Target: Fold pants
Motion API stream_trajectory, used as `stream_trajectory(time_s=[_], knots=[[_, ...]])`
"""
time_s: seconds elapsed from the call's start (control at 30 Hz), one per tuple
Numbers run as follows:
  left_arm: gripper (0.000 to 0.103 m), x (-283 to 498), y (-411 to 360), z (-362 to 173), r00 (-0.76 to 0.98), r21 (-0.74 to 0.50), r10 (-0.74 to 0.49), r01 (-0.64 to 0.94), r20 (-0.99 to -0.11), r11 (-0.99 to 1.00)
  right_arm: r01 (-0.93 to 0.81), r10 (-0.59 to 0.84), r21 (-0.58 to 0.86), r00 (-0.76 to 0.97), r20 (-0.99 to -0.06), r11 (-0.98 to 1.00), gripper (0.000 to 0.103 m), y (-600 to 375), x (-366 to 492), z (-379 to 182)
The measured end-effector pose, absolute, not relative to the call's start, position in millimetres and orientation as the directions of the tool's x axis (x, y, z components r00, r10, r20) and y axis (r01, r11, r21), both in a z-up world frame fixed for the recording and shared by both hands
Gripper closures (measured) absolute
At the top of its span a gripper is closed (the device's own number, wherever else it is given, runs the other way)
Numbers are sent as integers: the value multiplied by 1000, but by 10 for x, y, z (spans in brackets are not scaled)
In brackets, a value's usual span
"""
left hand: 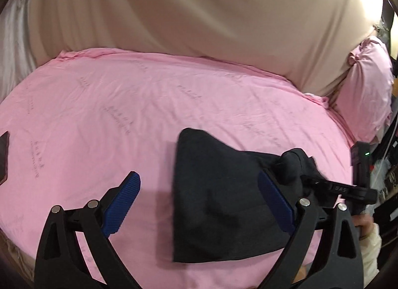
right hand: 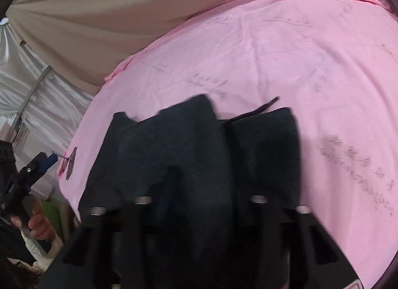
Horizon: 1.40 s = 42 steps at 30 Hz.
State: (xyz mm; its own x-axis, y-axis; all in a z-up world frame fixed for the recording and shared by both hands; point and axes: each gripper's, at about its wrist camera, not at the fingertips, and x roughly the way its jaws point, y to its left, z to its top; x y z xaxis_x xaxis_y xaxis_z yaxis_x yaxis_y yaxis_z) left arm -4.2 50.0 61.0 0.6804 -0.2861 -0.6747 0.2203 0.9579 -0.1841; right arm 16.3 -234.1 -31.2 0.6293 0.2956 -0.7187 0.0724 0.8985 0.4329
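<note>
Dark folded pants (left hand: 219,202) lie on a pink bedsheet (left hand: 99,115). My left gripper (left hand: 199,199) is open wide; its blue pads (left hand: 124,202) hover above the sheet, one on each side of the pants' left part, touching nothing. My right gripper (left hand: 306,177) comes in from the right, and a bunch of the pants' cloth is lifted at its tip. In the blurred right wrist view the pants (right hand: 186,152) drape over my right gripper (right hand: 199,187) and hide its fingertips. The left gripper (right hand: 37,162) shows at the left edge, held by a hand (right hand: 37,224).
A beige cloth (left hand: 199,15) hangs behind the bed. A pink pillow (left hand: 365,85) stands at the far right. A small dark flat object (left hand: 3,154) lies at the sheet's left edge. Dark clutter fills the right border beyond the bed.
</note>
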Motion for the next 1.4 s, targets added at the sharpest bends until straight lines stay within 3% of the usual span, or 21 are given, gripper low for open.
stream_trajectory(time_s=[0.17, 0.2, 0.3, 0.33, 0.4, 0.47, 0.53, 0.57, 0.67, 0.7, 0.8, 0.87, 0.9, 0.93, 1.03, 1.07, 1.1, 1.13, 1.17, 1.23, 1.4], knots=[[10, -55, 549, 588, 684, -182, -291, 229, -669, 956, 31, 206, 413, 832, -515, 910, 91, -2285, -426, 584], [10, -30, 492, 543, 678, -179, -291, 231, -675, 956, 83, 140, 382, 842, -521, 921, 85, -2331, -493, 575], [10, 65, 365, 273, 642, -135, -249, 223, -725, 966, 330, -79, 207, 679, -730, 921, 72, -2561, -381, -32], [10, 102, 315, 171, 627, -113, -225, 214, -746, 970, 358, -52, 246, 652, -757, 901, 72, -2639, -404, -215], [10, 143, 287, 44, 611, -91, -190, 189, -769, 978, 360, 2, 377, 721, -693, 853, 72, -2712, -582, -154], [10, 147, 298, -15, 598, -93, -185, 181, -780, 979, 376, -82, 334, 760, -644, 864, 72, -2639, -678, 102], [10, 169, 285, -79, 585, -78, -173, 184, -792, 980, 295, -35, 332, 792, -609, 896, 72, -2482, -617, 327], [12, 189, 271, -133, 574, -59, -154, 181, -804, 982, 241, 12, 341, 802, -598, 909, 72, -2411, -556, 358], [31, 253, 279, -306, 539, -30, -116, 166, -834, 986, 106, 156, 373, 780, -606, 922, 73, -2163, -210, 315], [31, 274, 331, -380, 531, -50, -128, 157, -838, 986, 97, 166, 364, 762, -625, 926, 75, -2142, -88, 248], [31, 242, 343, -350, 560, 5, -86, 159, -824, 987, 226, 64, 286, 671, -739, 931, 103, -2411, 379, -217], [30, 246, 335, -334, 577, 45, -56, 158, -815, 986, 235, 176, 457, 701, -691, 858, 103, -2635, 355, -320], [30, 248, 342, -331, 576, 43, -57, 158, -816, 986, 248, 178, 474, 705, -686, 845, 103, -2640, 288, -290], [30, 244, 339, -326, 578, 48, -54, 160, -814, 986, 250, 149, 450, 717, -681, 857, 93, -2536, 237, -192], [30, 237, 309, -320, 593, 74, -31, 151, -805, 986, 181, 109, 343, 728, -677, 922, 83, -2191, 215, -79], [30, 234, 292, -314, 596, 84, -23, 152, -803, 985, 189, 78, 294, 707, -703, 937, 84, -2188, 268, -140], [30, 238, 286, -309, 595, 85, -23, 152, -803, 985, 228, 25, 235, 667, -745, 945, 101, -2207, 362, -280], [30, 239, 281, -305, 594, 87, -20, 150, -804, 985, 252, -5, 214, 659, -752, 944, 101, -2263, 331, -316], [30, 238, 277, -302, 593, 88, -18, 149, -805, 985, 254, -2, 225, 667, -745, 941, 100, -2255, 310, -289], [30, 225, 288, -299, 590, 84, -18, 145, -807, 986, 261, -6, 238, 685, -729, 936, 87, -2161, 239, -135], [31, 183, 260, -264, 590, 84, -9, 129, -807, 988, 234, -56, 173, 730, -681, 957, 77, -1911, -155, 167]])
